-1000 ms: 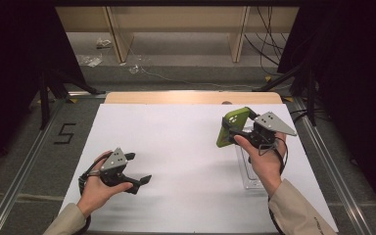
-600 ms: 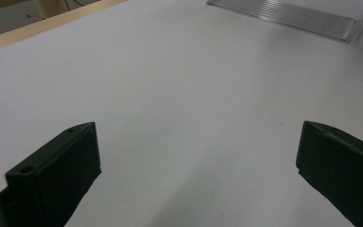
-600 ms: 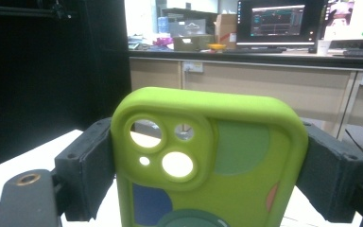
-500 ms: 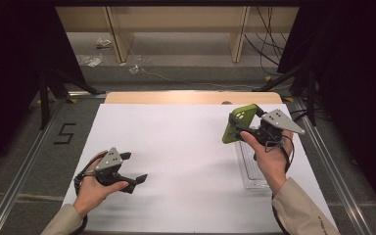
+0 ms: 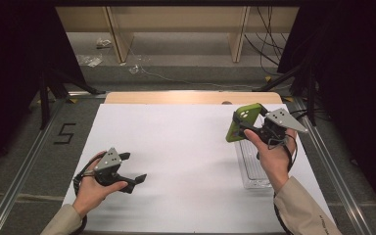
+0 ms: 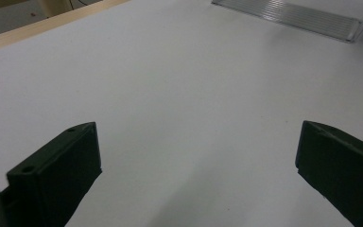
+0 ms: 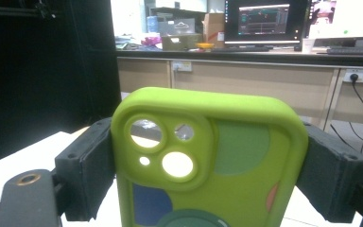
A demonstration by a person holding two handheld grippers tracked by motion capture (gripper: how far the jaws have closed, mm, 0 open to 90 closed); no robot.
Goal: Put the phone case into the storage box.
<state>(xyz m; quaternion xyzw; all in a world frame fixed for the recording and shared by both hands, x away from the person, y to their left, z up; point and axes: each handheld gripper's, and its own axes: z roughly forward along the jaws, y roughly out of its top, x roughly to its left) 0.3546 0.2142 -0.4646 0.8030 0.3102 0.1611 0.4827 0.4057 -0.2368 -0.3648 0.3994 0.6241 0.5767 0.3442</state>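
A lime-green phone case (image 5: 241, 123) with round camera cut-outs is held upright off the table at the right. My right gripper (image 5: 252, 128) is shut on it. In the right gripper view the case (image 7: 227, 156) stands between the two black pads (image 7: 87, 165), which press on its long sides. My left gripper (image 5: 136, 166) rests low over the white table top (image 5: 186, 147) at the near left. Its jaws stand wide apart with nothing between them, as the left gripper view (image 6: 198, 161) confirms.
A clear plastic tray (image 5: 250, 169) lies on the table below and just behind my right hand, and it is also at the top right of the left gripper view (image 6: 293, 14). A wooden strip (image 5: 191, 97) runs along the table's far edge. Metal rails border both sides.
My right gripper has drifted slightly to the right with the green case in it. The left gripper has stayed in place.
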